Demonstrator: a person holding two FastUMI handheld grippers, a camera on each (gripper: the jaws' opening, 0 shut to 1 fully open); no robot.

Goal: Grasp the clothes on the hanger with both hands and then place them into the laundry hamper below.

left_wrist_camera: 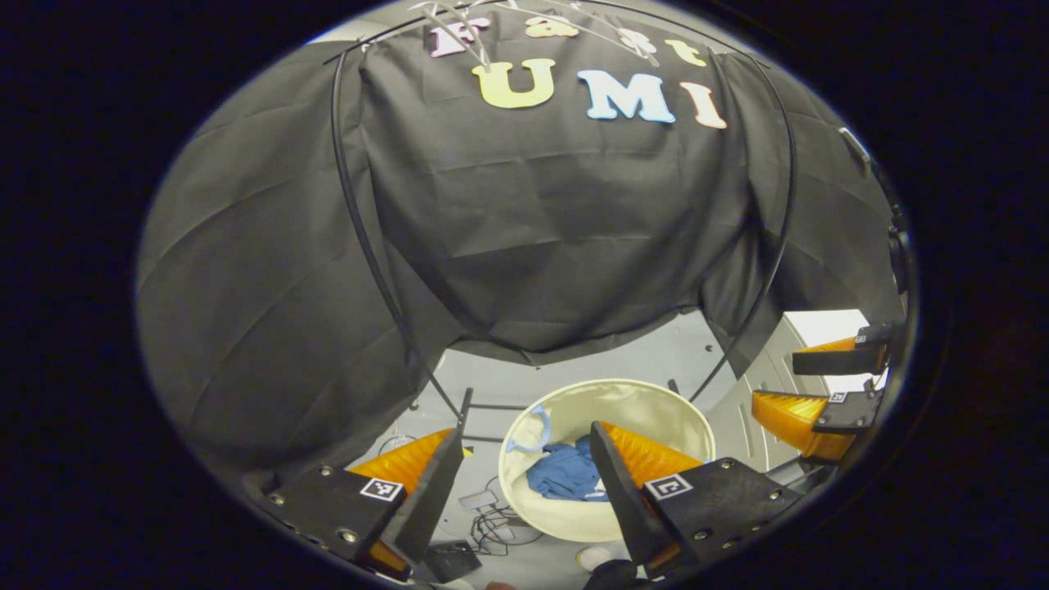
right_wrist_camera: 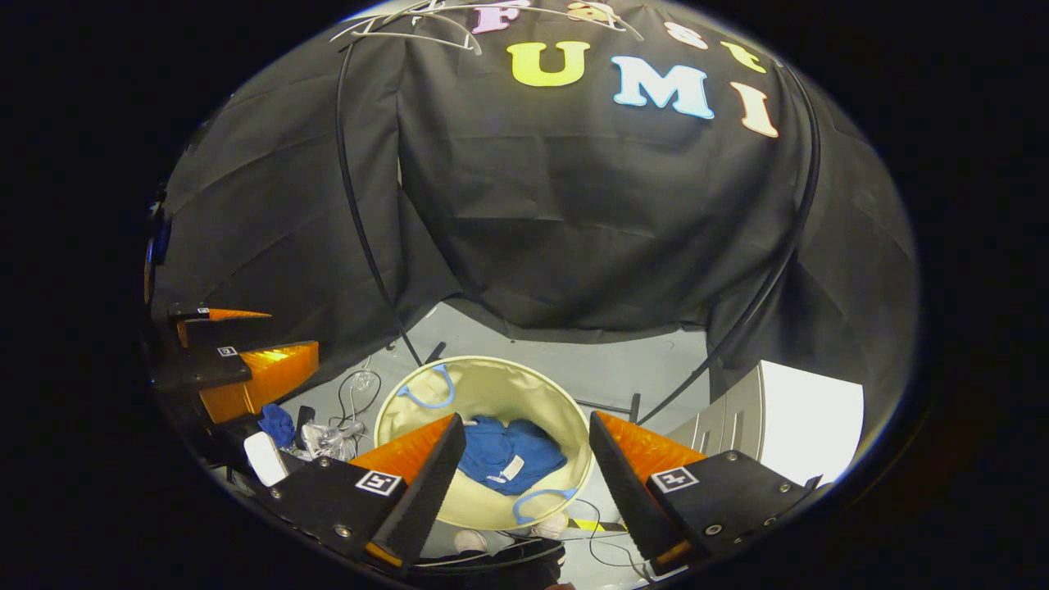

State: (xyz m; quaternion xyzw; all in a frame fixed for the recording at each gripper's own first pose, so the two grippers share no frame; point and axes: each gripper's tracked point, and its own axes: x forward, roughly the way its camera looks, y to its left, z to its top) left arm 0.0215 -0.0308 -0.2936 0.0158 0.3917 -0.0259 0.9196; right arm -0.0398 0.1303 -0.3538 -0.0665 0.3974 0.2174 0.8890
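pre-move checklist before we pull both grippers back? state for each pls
1. Blue garment inside the laundry hamper: ok.
2. Left gripper jaws open, nothing between them: ok.
3. Right gripper jaws open, nothing between them: ok.
4. Hangers at top bare of clothes: ok as far as visible.
5. Hamper upright, rim round: ok.
6. Small blue cloth on the floor beside the hamper, whether it belongs to the task: cannot tell.

Both views are dimly but evenly lit from above. Straight lines are bent strongly toward the edges by the fisheye lens. A white panel (right_wrist_camera: 811,418) is overexposed, and soft blur is seen at the rims.
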